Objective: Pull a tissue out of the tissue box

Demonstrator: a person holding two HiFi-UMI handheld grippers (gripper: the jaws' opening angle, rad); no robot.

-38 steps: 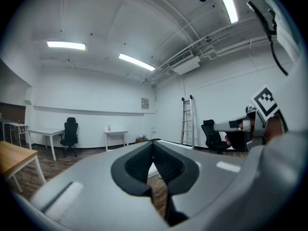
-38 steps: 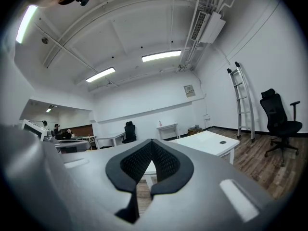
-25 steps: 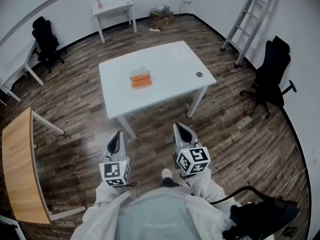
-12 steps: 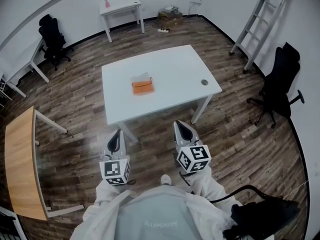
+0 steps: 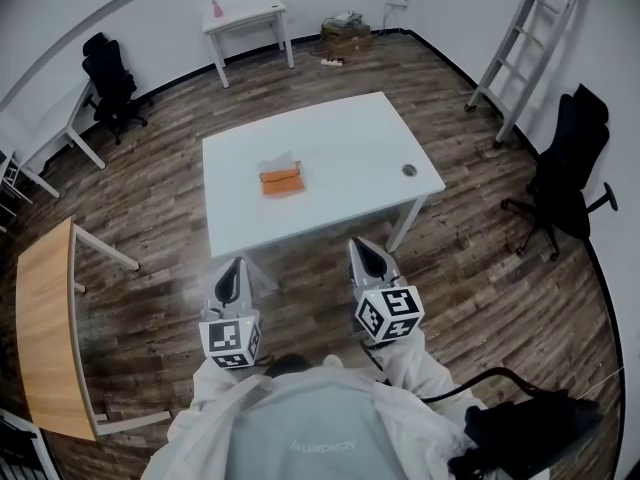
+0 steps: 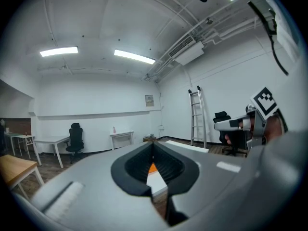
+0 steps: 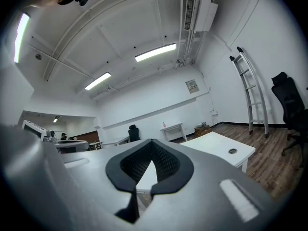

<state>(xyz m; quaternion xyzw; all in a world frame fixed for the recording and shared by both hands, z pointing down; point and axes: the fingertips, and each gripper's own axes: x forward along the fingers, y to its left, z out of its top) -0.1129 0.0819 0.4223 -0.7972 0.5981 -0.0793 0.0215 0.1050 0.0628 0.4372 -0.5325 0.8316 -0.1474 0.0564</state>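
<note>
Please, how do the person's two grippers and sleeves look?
The left gripper and the right gripper are grey, tapered shells with black ribbed pads. Each carries a white cube with black square markers. The sleeves are white. A black cable runs by the right sleeve.

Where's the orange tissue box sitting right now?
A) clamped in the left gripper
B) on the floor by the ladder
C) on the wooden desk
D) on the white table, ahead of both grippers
D: the tissue box lies on the white table, beyond the left gripper and the right gripper, both shut with nothing between their jaws.
</note>
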